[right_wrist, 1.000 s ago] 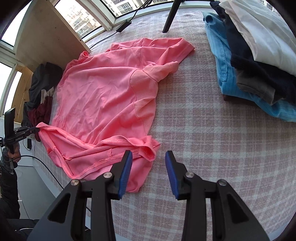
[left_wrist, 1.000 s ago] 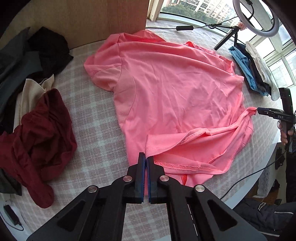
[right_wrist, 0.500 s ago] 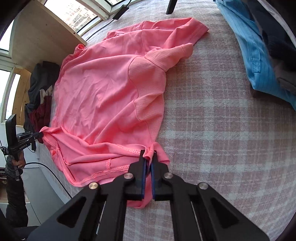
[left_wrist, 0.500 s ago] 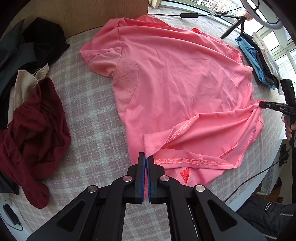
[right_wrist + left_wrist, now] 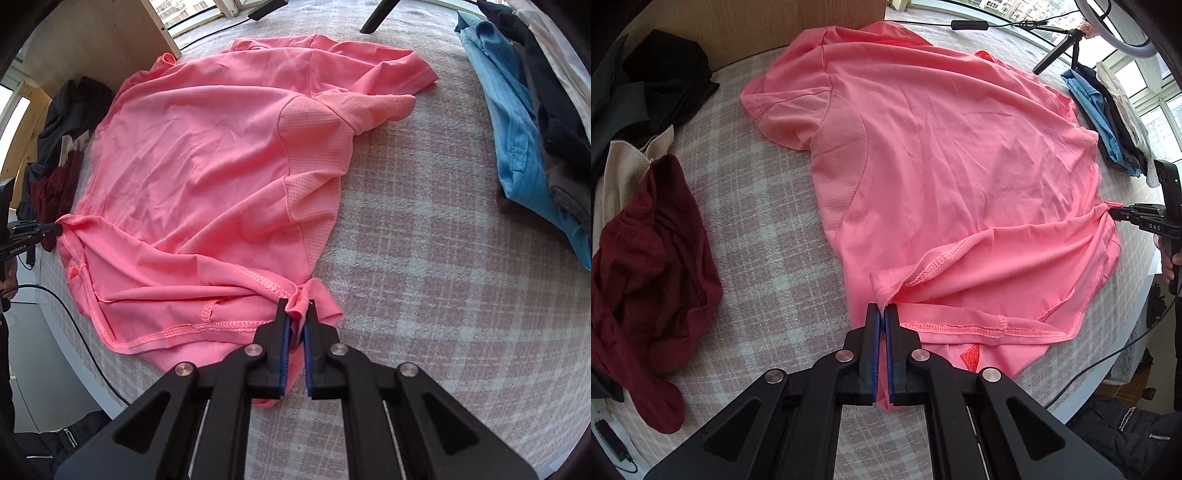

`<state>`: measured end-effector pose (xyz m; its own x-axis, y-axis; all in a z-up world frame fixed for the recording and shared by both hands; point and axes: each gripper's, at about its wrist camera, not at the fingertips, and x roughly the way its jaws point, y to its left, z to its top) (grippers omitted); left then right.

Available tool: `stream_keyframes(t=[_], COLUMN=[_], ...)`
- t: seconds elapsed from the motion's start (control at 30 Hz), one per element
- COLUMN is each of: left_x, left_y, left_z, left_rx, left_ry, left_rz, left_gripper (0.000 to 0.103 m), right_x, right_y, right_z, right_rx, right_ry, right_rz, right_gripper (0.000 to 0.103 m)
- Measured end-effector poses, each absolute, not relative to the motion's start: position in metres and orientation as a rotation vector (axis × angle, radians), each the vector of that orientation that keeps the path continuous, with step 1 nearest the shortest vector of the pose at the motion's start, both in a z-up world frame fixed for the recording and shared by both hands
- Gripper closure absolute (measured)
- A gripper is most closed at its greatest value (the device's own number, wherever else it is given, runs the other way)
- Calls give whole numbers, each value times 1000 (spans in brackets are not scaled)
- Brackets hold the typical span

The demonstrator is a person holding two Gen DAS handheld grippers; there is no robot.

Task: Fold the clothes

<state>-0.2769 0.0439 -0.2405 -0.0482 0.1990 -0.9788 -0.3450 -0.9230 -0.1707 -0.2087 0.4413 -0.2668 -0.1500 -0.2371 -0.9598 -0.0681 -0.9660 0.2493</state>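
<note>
A pink T-shirt [image 5: 960, 166] [image 5: 207, 166] lies spread on the checked tablecloth, its lower hem folded up toward me. My left gripper [image 5: 881, 308] points down at one hem corner and is shut on a pinch of the fabric. My right gripper [image 5: 296, 314] has the opposite hem corner bunched between its pads; its jaws are opening a touch while the cloth stays pinched. Each gripper shows in the other's view at the far hem corner: the right gripper [image 5: 1115, 213], the left gripper [image 5: 55, 229]. The hem stretches between them.
A dark red garment [image 5: 646, 258], a cream one [image 5: 624, 173] and black clothes [image 5: 665, 74] are heaped left of the shirt. A folded stack with a blue shirt [image 5: 517, 129] sits to the right. A tripod leg [image 5: 1056, 55] stands behind. The table edge [image 5: 1137, 317] curves close by.
My right gripper, open over the hem corner a second ago, has closed on it. Both grippers have sunk toward the table, and the hem has drawn straighter between them.
</note>
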Motion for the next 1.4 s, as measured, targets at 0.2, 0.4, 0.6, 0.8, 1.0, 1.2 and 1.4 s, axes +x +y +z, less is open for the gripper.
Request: stream_keyframes(t=[0.2,0.4,0.6,0.8,1.0,1.2,1.4], left_x=[-287,-305,-315,-317,-314,-296,-249], left_y=[52,53,51,59,64,45,17], left_z=[-241,-240,-243,-240,-230,-181,-138], left_rx=[-1861,-1884,-1917,-1901,-1861,-1784,-1730], left_ry=[190,170,186,238,292,316,360], left_rz=[2026,1980,1980,1964,1995,2063,2101], left_gripper=[100,73,72,87,102,102,102], right_x=[-213,-216,-216,-211,-209,-197,-163], right_y=[438,439,437,440,435,436,429], right_z=[-270,-271,-274,-276,-274,-236,-186], right_rx=[1976,1984,1995,2000,1985,1910,1817], right_ry=[-391,-412,-413,-409,-399,-310,-255], right_rz=[-2267,-2251,-2233,-2221,-2232,-2332,-2428], right_gripper=[96,96,96,96,96,98,98])
